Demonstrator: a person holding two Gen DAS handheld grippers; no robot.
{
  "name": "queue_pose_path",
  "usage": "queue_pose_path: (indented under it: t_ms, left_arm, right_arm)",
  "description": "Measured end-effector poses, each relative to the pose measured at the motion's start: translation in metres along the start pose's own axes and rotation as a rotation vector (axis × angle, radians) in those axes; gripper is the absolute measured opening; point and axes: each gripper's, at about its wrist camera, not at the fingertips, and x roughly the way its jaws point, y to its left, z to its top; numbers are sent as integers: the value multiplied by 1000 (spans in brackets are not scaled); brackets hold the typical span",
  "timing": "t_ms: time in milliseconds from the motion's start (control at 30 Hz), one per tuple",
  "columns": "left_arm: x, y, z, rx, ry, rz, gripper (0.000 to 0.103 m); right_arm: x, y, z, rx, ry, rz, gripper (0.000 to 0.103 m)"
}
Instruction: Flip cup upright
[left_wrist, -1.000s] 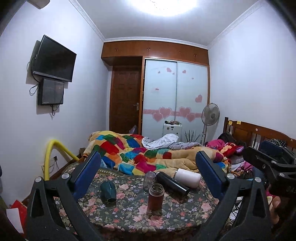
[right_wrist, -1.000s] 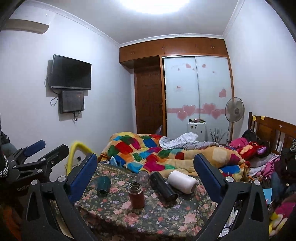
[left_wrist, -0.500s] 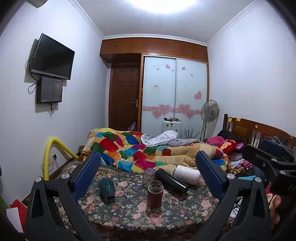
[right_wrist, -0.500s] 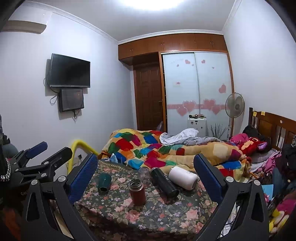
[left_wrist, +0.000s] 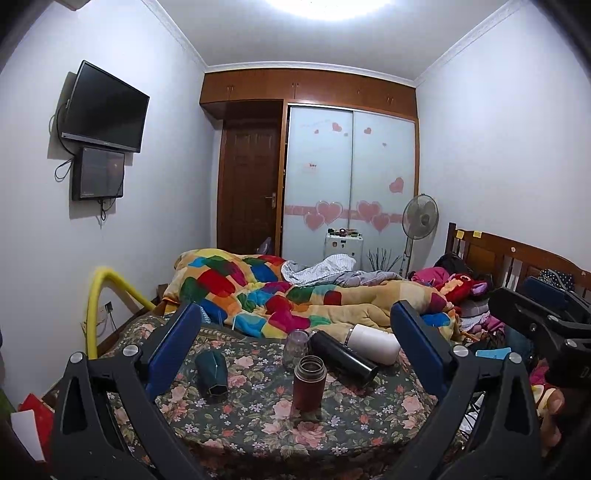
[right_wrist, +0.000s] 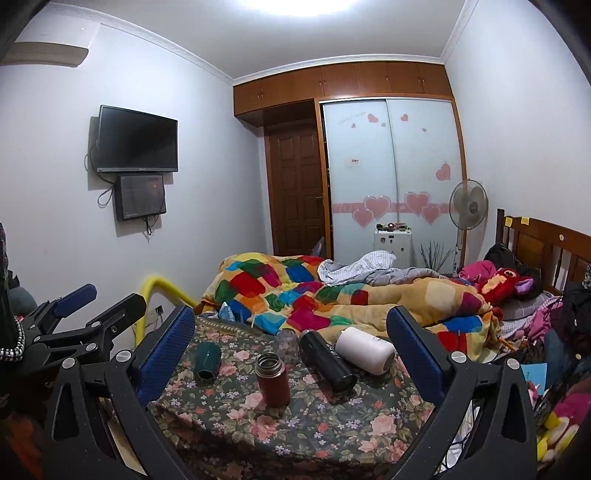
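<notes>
A dark green cup (left_wrist: 211, 375) lies on its side on the floral table (left_wrist: 258, 424), left of centre; it also shows in the right wrist view (right_wrist: 207, 360). A black flask (left_wrist: 343, 357) and a white flask (left_wrist: 375, 343) lie on their sides at the back right. A red-brown flask (left_wrist: 309, 384) stands upright in the middle, and a clear glass (left_wrist: 295, 344) stands behind it. My left gripper (left_wrist: 295, 347) is open and empty, held back from the table. My right gripper (right_wrist: 291, 343) is open and empty too.
A bed with a patchwork quilt (left_wrist: 280, 291) lies right behind the table. A yellow padded rail (left_wrist: 99, 295) stands at the left. A wooden headboard (left_wrist: 517, 258) and piled clothes fill the right side. A fan (left_wrist: 419, 221) stands by the wardrobe.
Both views have tilted slightly upward and pulled back a little, so the table sits lower in frame. Nothing on the table has moved. Both grippers stay open.
</notes>
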Motion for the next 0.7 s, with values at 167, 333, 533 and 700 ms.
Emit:
queue_pose_path:
  t_ms: [167,333,533,700]
  left_arm:
    - [1,-1,0,-1,2,1,103]
    - [1,0,0,-1,1,2,103]
    - [2,-1,-2,-3,4,1,103]
    - [2,-1,-3,-8,7,-5,103]
  right_arm:
    - [0,0,0,1,-1,0,103]
    - [-1,0,-1,2,4,4,103]
    - [-1,-1,-1,2,8,6,103]
    - [-1,-1,-1,1,8,6,103]
